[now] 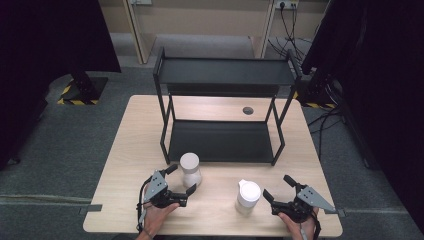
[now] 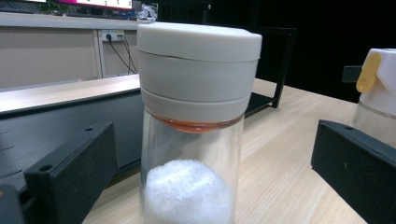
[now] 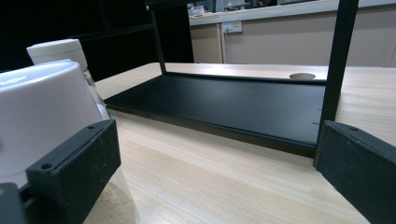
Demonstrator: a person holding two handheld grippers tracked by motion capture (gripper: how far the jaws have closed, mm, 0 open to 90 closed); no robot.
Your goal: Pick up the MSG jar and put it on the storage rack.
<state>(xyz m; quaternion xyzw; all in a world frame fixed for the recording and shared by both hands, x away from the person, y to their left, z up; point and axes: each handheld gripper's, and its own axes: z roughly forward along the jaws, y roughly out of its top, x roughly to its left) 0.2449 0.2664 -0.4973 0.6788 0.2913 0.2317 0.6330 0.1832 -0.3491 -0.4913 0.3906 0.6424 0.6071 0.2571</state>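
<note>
Two glass jars with white lids stand on the wooden table (image 1: 130, 150). The left jar (image 1: 190, 169) (image 2: 196, 121) holds white grains and stands upright between the wide-apart jaws of my left gripper (image 1: 182, 179) (image 2: 205, 186), which is open and not touching it. The right jar (image 1: 248, 196) (image 3: 42, 116), with a yellow tab on its lid (image 2: 369, 70), stands just left of my right gripper (image 1: 281, 190) (image 3: 215, 182). That gripper is open too, and the jar sits beside its left jaw rather than between the jaws.
A black two-level metal shelf rack (image 1: 220, 142) (image 3: 224, 102) stands on the table behind the jars, its lower tray close to the left jar. A round cable hole (image 1: 248, 110) lies behind it. Floor, cables and dark curtains surround the table.
</note>
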